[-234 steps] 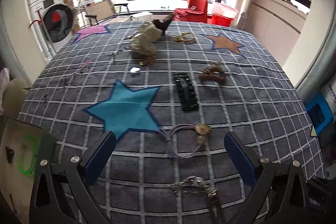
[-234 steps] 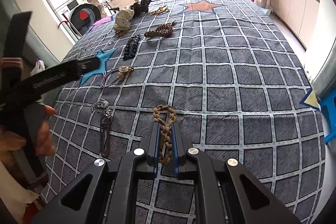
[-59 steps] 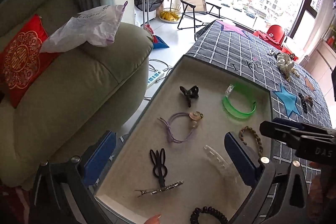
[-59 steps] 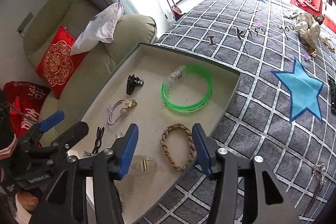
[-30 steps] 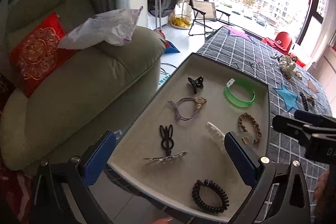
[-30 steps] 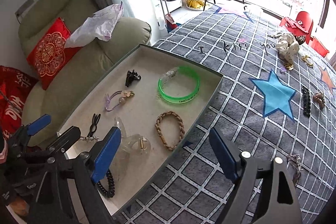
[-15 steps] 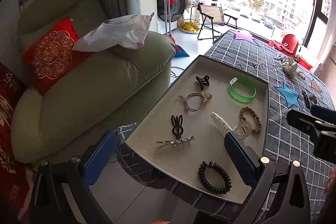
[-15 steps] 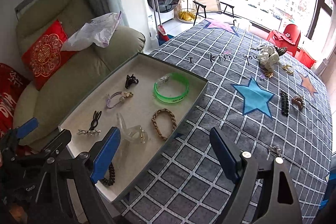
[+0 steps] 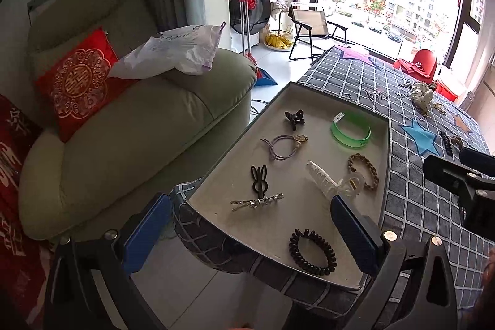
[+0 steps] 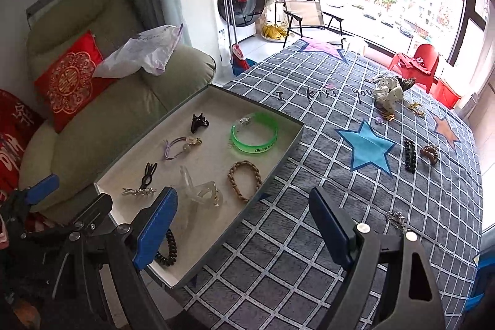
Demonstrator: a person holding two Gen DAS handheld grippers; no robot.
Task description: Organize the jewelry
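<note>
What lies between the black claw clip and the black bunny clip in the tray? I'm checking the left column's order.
The purple hair tie lies between the black claw clip and the black bunny clip; both views show it.

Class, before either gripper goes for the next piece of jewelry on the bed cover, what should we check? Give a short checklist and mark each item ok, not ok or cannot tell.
1. Right gripper empty, jaws wide apart: ok.
2. Left gripper empty, jaws wide apart: ok.
3. Braided bracelet lies fully inside the tray: ok.
4. Tray has bare floor left for more pieces: ok.
5. Pieces to collect are in plain sight on the cover, such as the black beaded clip and the brown hair tie: ok.
6. Tray sits securely, given that its near end juts past the edge of the bed cover: cannot tell.
</note>
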